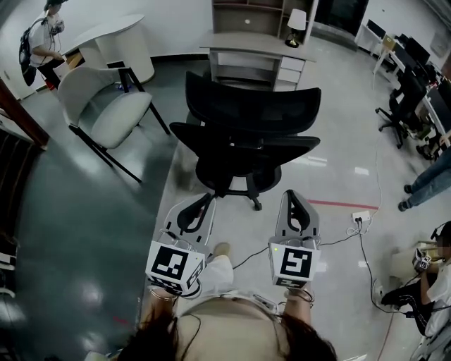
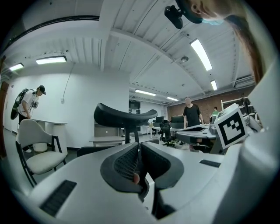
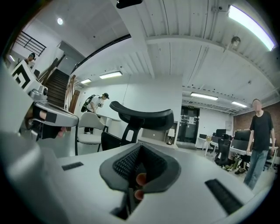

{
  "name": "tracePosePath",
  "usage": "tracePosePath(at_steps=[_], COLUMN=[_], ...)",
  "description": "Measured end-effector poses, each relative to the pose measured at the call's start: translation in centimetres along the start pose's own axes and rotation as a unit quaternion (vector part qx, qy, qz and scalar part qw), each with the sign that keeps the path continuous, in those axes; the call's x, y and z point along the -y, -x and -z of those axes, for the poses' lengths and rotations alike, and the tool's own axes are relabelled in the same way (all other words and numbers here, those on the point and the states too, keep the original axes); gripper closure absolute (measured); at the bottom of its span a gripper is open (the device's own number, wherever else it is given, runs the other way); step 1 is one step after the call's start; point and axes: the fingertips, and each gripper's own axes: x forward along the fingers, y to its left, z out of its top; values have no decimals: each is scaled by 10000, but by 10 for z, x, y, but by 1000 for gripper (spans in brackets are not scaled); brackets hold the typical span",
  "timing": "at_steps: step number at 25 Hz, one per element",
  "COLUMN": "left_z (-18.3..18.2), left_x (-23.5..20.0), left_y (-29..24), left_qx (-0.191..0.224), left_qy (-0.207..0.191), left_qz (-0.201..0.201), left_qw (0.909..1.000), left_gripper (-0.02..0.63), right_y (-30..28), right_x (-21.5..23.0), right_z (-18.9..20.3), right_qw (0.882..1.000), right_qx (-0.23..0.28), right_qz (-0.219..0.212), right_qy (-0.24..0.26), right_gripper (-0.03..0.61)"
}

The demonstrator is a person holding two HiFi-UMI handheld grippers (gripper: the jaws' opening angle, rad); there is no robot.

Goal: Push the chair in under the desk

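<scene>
Before the desk [image 1: 257, 44], black chair [image 1: 246, 137]

- The left gripper [image 1: 206, 200] and right gripper [image 1: 292, 195] have pale grey shells with black ribbed pads.
- The left cube [image 1: 173, 264] and right cube [image 1: 294, 263] are white, printed with black square markers.
- The person has beige clothing [image 1: 225, 317], dark hair [image 1: 162, 344] and a light shoe [image 1: 221, 249].

The head view's top edge cuts off the shelves [image 1: 246, 10] beyond the desk [image 1: 257, 44].
</scene>
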Motion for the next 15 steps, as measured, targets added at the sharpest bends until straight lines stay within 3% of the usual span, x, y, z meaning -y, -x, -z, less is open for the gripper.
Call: tracePosePath(at_steps=[15], left_z=[3], left_x=[-57], left_y=[-54], left_qx=[-104], left_qy=[-75], left_qz=[-17], left_qw=[9999], left_gripper=[586], right_y=[-67], right_x=[-4], right_z=[-2], right_qw=[9993], right_qx=[-195], right_qz=[-199], right_qy=[250], right_gripper=[554])
